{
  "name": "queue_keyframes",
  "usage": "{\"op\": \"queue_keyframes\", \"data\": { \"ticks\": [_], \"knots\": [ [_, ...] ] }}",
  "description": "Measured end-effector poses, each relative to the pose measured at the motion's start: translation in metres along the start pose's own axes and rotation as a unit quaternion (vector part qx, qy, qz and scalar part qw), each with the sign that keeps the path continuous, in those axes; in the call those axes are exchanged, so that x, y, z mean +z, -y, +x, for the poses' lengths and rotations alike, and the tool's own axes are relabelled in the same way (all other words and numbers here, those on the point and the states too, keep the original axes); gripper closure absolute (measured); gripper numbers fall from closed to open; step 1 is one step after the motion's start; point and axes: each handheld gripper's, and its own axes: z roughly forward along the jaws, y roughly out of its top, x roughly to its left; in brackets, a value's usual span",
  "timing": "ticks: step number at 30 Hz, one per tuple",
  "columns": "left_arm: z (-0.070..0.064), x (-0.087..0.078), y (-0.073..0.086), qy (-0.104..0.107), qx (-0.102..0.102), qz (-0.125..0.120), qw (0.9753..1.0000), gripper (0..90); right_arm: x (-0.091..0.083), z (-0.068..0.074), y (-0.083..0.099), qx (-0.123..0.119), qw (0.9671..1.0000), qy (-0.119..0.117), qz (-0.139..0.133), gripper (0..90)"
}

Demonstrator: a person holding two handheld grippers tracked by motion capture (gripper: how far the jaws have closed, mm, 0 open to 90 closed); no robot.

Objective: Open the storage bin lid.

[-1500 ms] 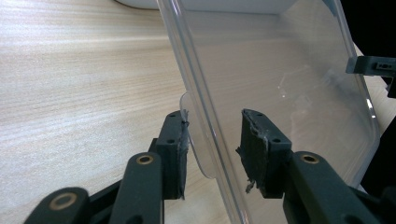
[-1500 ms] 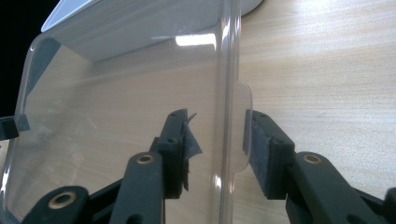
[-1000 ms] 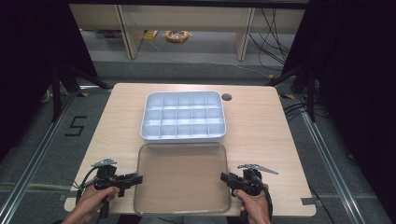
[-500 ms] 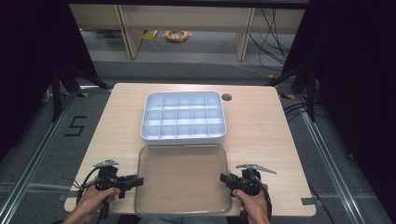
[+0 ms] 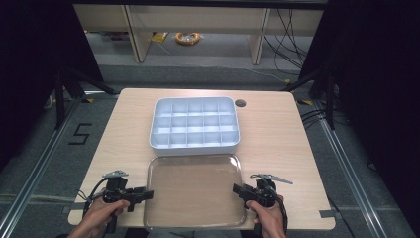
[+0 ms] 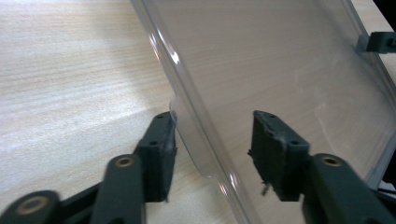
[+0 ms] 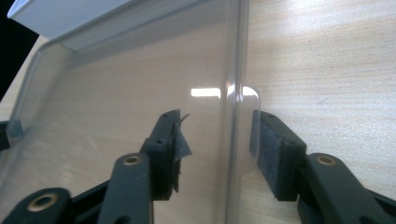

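Observation:
A clear plastic lid (image 5: 194, 191) lies flat on the table's near half, just in front of a white compartment box (image 5: 194, 125). My left gripper (image 5: 144, 194) is at the lid's left edge. In the left gripper view it (image 6: 215, 149) stands open, one jaw on each side of the lid's rim (image 6: 161, 51) and small tab. My right gripper (image 5: 238, 190) is at the lid's right edge. In the right gripper view it (image 7: 219, 144) is also open and straddles the rim (image 7: 236, 70) and tab. Neither pair of jaws presses on the lid.
The wooden table (image 5: 277, 134) has a round cable hole (image 5: 240, 103) at the back right. Bare wood lies left and right of the box and lid. Dark frame legs and cables stand on the floor around the table.
My left gripper has slid a little to the right, up to the lid's left edge. The right gripper, lid and box have barely moved.

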Motion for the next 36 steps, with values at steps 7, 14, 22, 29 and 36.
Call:
{"op": "queue_keyframes", "data": {
  "ticks": [7,14,22,29,36],
  "knots": [
    [0.005,-0.006,-0.004,-0.005,-0.022,-0.038,0.9990,46.0,-0.006,-0.008,-0.008,-0.023,0.9992,0.014,-0.029,45.0],
    [0.001,-0.005,-0.004,0.005,-0.015,-0.040,0.9991,43.4,-0.008,-0.002,-0.009,-0.010,0.9993,0.004,-0.035,41.1],
    [-0.006,-0.010,-0.005,0.006,0.015,-0.066,0.9977,35.6,-0.016,-0.005,-0.015,-0.062,0.9960,0.010,-0.064,34.8],
    [-0.012,-0.012,-0.005,0.009,0.031,-0.071,0.9970,28.6,-0.021,-0.003,-0.014,-0.069,0.9955,0.011,-0.065,32.9],
    [-0.016,-0.013,-0.003,0.014,0.033,-0.071,0.9968,24.4,-0.024,0.007,-0.012,-0.081,0.9944,0.010,-0.067,32.5]
  ]
}}
